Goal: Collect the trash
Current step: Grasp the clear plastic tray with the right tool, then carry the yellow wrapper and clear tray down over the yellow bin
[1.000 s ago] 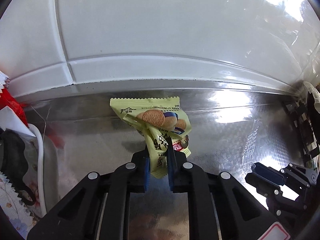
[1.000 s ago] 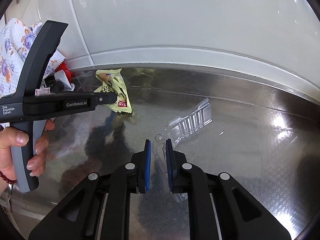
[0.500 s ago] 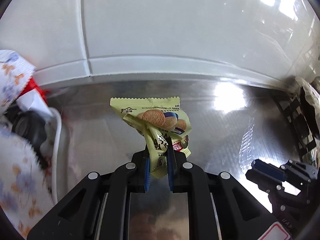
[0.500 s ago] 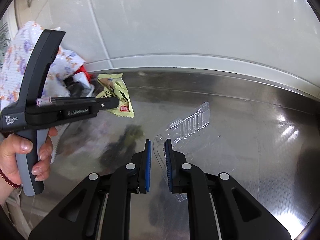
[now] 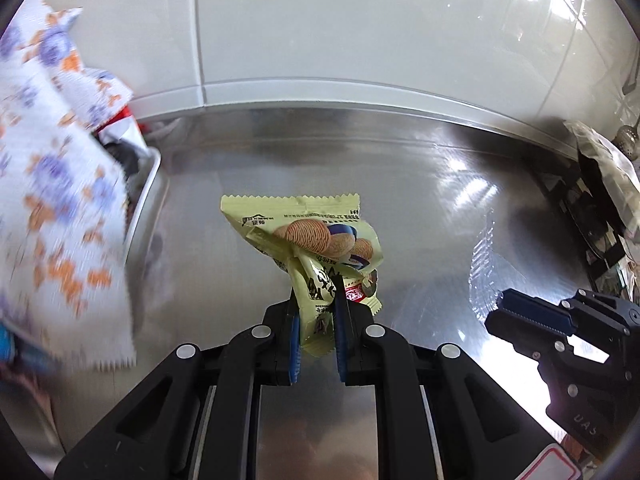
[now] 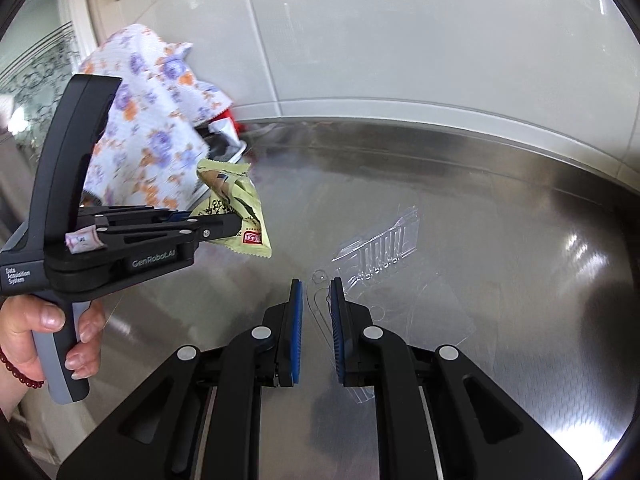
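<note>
My left gripper [image 5: 316,304] is shut on a yellow-green biscuit wrapper [image 5: 308,240] and holds it above the steel counter [image 5: 420,200]. In the right wrist view the left gripper [image 6: 228,228] and the biscuit wrapper [image 6: 236,204] hang beside a floral bag [image 6: 156,136]. My right gripper [image 6: 316,292] is shut on the edge of a clear plastic blister tray [image 6: 384,248] that lies on the counter [image 6: 500,208]. The right gripper also shows in the left wrist view [image 5: 520,316], next to the clear tray [image 5: 488,264].
The floral bag [image 5: 52,184] stands at the left over a white tray rim [image 5: 146,188] with red and dark scraps inside. A white tiled wall [image 5: 360,32] backs the counter. Dark clutter [image 5: 600,208] sits at the far right.
The left gripper has carried the wrapper leftward and closer to the floral bag, which now fills more of the left wrist view. The right gripper has stayed on the clear tray.
</note>
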The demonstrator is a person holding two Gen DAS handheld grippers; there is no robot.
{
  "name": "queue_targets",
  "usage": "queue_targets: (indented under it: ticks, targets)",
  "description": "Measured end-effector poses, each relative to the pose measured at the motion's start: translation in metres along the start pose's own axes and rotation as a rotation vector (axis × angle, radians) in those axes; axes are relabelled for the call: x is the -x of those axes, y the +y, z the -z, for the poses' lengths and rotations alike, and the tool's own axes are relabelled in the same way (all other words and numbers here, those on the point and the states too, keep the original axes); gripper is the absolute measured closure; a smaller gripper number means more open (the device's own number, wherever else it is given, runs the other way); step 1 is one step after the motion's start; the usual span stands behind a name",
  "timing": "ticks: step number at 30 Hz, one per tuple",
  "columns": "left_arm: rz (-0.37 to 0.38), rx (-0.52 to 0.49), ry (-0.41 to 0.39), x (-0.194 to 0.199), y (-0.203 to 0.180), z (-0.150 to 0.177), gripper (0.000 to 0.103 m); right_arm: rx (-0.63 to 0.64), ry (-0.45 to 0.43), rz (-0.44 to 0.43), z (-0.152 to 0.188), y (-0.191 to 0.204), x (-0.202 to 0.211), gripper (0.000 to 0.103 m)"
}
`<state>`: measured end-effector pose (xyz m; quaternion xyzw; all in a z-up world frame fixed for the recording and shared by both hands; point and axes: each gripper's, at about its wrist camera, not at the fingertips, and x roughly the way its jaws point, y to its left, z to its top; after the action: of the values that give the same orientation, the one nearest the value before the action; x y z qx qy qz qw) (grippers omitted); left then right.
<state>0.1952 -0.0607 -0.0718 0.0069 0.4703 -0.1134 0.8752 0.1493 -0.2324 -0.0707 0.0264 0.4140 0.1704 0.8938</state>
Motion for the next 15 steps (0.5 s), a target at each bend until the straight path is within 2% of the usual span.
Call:
queue_targets:
  ticks: [7,15]
  targets:
    - [-0.004,-0.001,0.001,0.032,-0.013,0.038,0.089,0.006,-0.002,-0.025,0.031,0.015,0.029,0.089]
    - [0.032,-0.04,-0.019,0.072,-0.023,0.084,0.089,-0.012,-0.02,-0.029,0.075,0.045,0.074,0.089]
